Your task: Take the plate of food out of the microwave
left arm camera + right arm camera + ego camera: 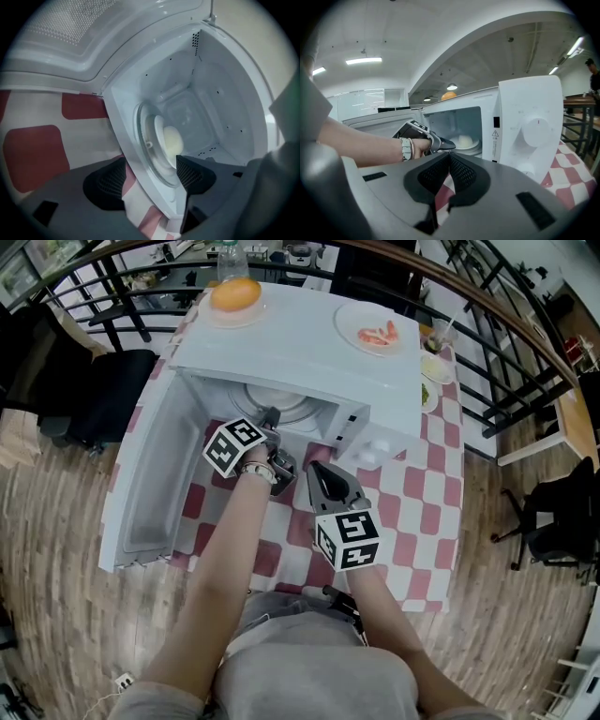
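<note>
1. White plate [158,125] with pale food [172,140] sits inside the microwave [225,93], just ahead of the left gripper [151,164]. The gripper should probably go in level and take the near rim.
2. Its fingers [190,171] stand wide apart, pinching nothing.
3. The right gripper [449,157] is outside the microwave, fingers pressed together, empty.

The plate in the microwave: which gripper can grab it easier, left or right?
Left, probably. The left gripper is at the microwave's open mouth, jaws apart, pointing toward the plate. The right gripper sits farther back outside, jaws together.
</note>
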`<state>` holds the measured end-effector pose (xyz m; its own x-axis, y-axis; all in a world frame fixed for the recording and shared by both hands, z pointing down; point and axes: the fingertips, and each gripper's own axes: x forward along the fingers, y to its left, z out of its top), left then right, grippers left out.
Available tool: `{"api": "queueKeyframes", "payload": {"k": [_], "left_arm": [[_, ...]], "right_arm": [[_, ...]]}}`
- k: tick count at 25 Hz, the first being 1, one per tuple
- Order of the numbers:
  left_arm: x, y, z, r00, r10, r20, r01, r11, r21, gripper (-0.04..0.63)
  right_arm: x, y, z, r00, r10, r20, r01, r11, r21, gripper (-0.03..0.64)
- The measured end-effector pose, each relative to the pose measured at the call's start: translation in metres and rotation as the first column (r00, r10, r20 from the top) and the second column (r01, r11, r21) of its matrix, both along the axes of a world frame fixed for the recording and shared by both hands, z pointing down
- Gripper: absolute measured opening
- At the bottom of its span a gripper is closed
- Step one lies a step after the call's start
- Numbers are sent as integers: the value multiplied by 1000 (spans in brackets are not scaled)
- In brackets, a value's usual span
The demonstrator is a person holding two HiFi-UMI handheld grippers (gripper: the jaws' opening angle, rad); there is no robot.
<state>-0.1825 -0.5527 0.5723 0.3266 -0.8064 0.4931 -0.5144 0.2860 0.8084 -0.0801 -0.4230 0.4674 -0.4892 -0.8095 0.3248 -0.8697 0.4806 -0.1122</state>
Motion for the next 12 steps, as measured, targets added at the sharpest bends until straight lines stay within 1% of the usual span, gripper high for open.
{"api": "queueKeyframes", "payload": {"k": [5,12], "left_arm": [[1,-9,14,997,-67,-29,65,995,-81,321],[2,-18,18,990,-135,-40,128,981,-145,331]], "right_arm": [[1,-7,14,1000,5,7,-5,999,-51,23],[6,-16,25,998,58,-33,-61,995,-81,23]]}}
